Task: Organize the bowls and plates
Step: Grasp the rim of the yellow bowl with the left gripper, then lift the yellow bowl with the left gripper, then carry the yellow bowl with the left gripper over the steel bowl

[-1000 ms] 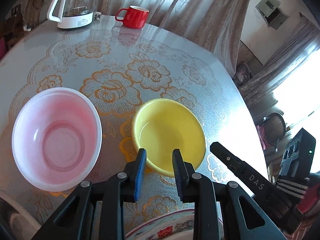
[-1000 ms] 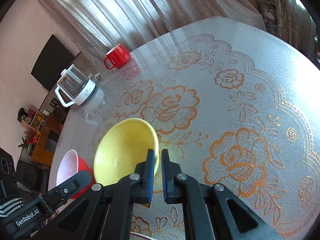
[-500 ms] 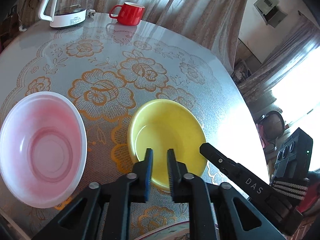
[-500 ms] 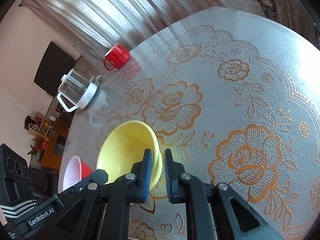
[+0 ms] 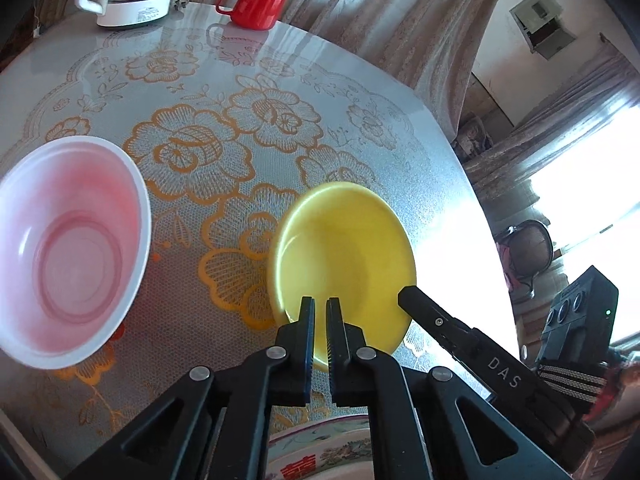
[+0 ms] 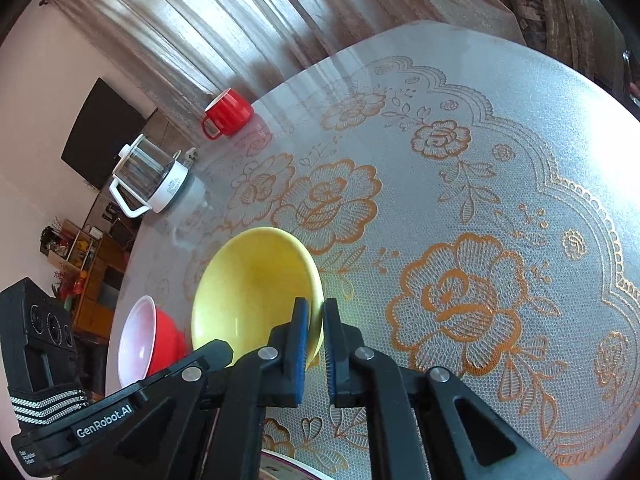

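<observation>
Both claws, seemingly pinching yellow bowl (image 5: pixel 344 248) rim

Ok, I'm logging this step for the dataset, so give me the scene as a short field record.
surface: round table with floral lace cover
held item: yellow ceramic bowl, tilted
right gripper: shut on the yellow bowl's rim
left gripper: shut on the same bowl's near rim
beside it: pink-white plastic bowl
far edge: red mug, white glass kettle
</observation>
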A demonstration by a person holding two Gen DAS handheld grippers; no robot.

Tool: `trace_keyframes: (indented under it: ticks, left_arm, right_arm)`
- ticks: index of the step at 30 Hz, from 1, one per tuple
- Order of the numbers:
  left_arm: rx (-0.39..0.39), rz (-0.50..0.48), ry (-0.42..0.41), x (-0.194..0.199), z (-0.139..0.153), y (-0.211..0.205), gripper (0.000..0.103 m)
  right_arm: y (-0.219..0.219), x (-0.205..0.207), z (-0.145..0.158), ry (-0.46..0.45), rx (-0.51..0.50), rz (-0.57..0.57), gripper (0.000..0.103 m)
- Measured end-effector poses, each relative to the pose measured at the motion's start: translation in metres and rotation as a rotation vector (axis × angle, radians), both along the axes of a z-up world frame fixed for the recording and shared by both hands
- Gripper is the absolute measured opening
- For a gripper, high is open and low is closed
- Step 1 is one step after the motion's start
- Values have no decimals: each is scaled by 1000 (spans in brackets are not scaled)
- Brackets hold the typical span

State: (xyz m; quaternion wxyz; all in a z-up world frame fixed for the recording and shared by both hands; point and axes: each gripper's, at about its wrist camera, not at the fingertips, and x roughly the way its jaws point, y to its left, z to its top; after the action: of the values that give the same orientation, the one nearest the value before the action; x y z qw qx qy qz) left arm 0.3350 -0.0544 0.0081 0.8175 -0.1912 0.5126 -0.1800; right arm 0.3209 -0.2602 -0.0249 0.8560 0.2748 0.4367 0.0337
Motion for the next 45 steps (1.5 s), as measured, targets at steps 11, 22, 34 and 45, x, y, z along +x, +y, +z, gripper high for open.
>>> trace_keyframes:
  ticks: [11,22,34,45]
  left_arm:
    - [-7,8,6,-7,1,8,38]
    - [38,-19,6,-1,-12,-7,12]
    - [18,11,-31,-25,1,8,7]
    - [46,31,-119,-46,28,27,7]
  right_arm:
    - [-8,-14,3,2,15,-24,6]
    - [-16,-15,0,-9,8,-25,7]
    - [-9,-29,1,-15,38,-10,7]
    - [9,-39,25,-60,52,24,7]
